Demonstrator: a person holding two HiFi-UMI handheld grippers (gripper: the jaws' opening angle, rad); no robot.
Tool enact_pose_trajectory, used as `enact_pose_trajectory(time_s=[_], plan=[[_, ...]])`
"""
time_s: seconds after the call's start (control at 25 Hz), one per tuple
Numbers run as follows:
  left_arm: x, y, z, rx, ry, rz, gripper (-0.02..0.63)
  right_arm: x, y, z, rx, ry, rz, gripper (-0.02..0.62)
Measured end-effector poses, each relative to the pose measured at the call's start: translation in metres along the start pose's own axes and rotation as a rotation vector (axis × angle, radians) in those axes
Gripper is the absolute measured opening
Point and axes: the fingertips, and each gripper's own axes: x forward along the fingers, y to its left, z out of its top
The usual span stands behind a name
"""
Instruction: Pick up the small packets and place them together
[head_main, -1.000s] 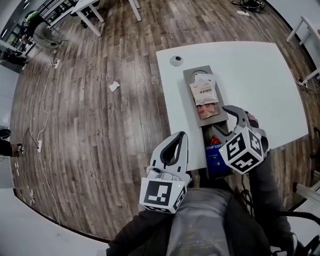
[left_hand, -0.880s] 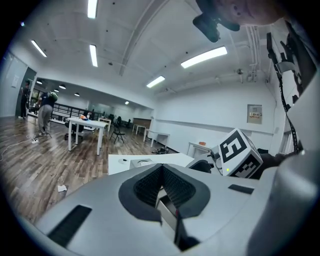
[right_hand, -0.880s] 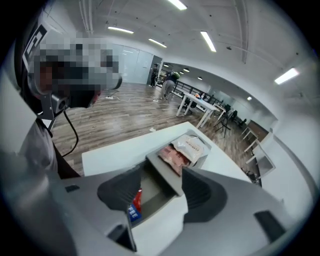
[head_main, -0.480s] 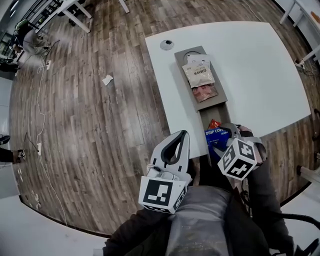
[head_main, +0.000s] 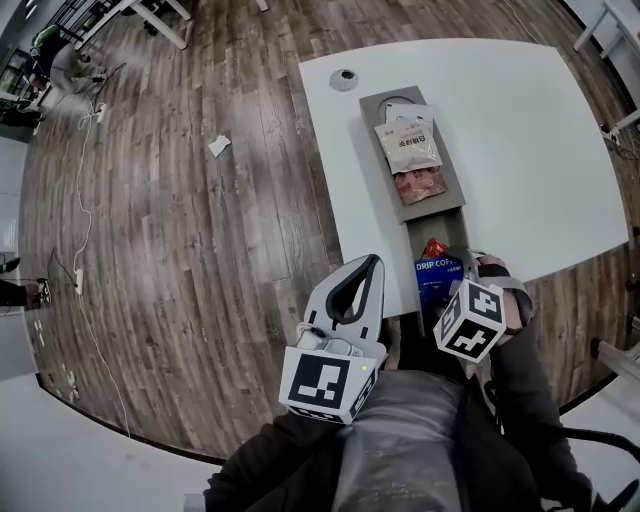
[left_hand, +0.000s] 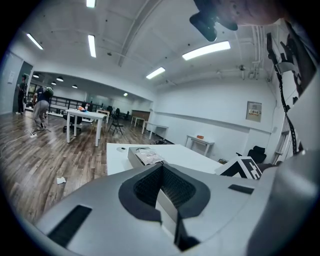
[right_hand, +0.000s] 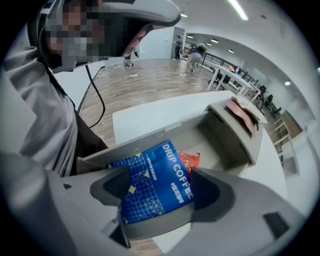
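A blue "DRIP COFFEE" packet (right_hand: 155, 185) lies in the low near compartment of a grey tray (head_main: 375, 150), with a red packet (right_hand: 190, 160) behind it. My right gripper (right_hand: 161, 196) points steeply down over the blue packet (head_main: 437, 278). Its jaws have just been opening and stand wide on either side of the packet, with the pads not pressing on it. On the tray's raised far part lie a pale packet (head_main: 407, 148) and a pinkish one (head_main: 420, 184). My left gripper (head_main: 371, 263) hangs off the table's near left side, its jaws together and nothing in them.
The white table (head_main: 520, 130) carries the tray and a round grommet (head_main: 345, 78) at its far left. A paper scrap (head_main: 218, 146) lies on the wooden floor. More tables and people stand far back in the room.
My right gripper has moved from the raised part of the tray, near the pinkish packet, back and down over the blue packet. The left gripper has hardly moved.
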Motion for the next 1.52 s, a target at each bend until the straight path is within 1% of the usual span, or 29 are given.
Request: enact_pose_trajectory(time_s=[0.08, 0.2, 0.28, 0.36, 0.4, 0.44, 0.48, 0.56, 0.76, 1.0, 1.12, 1.32, 1.52], plan=[[0.003, -0.003, 0.000, -0.001, 0.000, -0.005, 0.003, -0.001, -0.002, 0.001, 0.003, -0.007, -0.005, 0.365], [0.003, -0.004, 0.002, -0.003, 0.000, -0.005, 0.003, -0.003, -0.004, 0.001, 0.003, -0.013, -0.017, 0.339], [0.001, -0.005, 0.004, -0.003, -0.003, 0.000, 0.003, -0.006, -0.006, 0.002, 0.010, -0.019, -0.035, 0.301], [0.000, -0.005, 0.005, 0.002, -0.009, 0.002, 0.003, -0.009, -0.010, 0.002, 0.020, -0.026, -0.061, 0.249], [-0.001, -0.005, 0.005, 0.003, -0.010, 0.001, 0.003, -0.010, -0.013, 0.003, 0.028, -0.031, -0.076, 0.191], [-0.001, -0.006, 0.005, 0.004, -0.009, 0.000, 0.003, -0.010, -0.016, 0.003, 0.037, -0.038, -0.090, 0.148], [-0.002, -0.006, 0.004, 0.005, -0.011, -0.001, 0.003, -0.009, -0.017, 0.003, 0.046, -0.046, -0.101, 0.124], [-0.002, -0.008, 0.004, 0.009, -0.017, -0.005, 0.003, -0.010, -0.019, 0.004, 0.064, -0.065, -0.118, 0.099], [-0.007, -0.014, 0.012, 0.023, -0.051, -0.019, 0.003, -0.032, -0.026, 0.005, 0.098, -0.101, -0.197, 0.089], [-0.016, -0.029, 0.034, 0.050, -0.119, -0.058, 0.003, -0.066, -0.033, 0.016, 0.095, -0.132, -0.283, 0.089], [-0.019, -0.033, 0.043, 0.054, -0.140, -0.066, 0.003, -0.075, -0.032, 0.018, 0.096, -0.136, -0.299, 0.089], [-0.013, -0.031, 0.035, 0.046, -0.120, -0.065, 0.003, -0.071, -0.036, 0.015, 0.106, -0.139, -0.296, 0.089], [0.004, -0.021, 0.040, 0.036, -0.116, -0.039, 0.003, -0.084, -0.067, 0.029, 0.089, -0.186, -0.319, 0.089]])
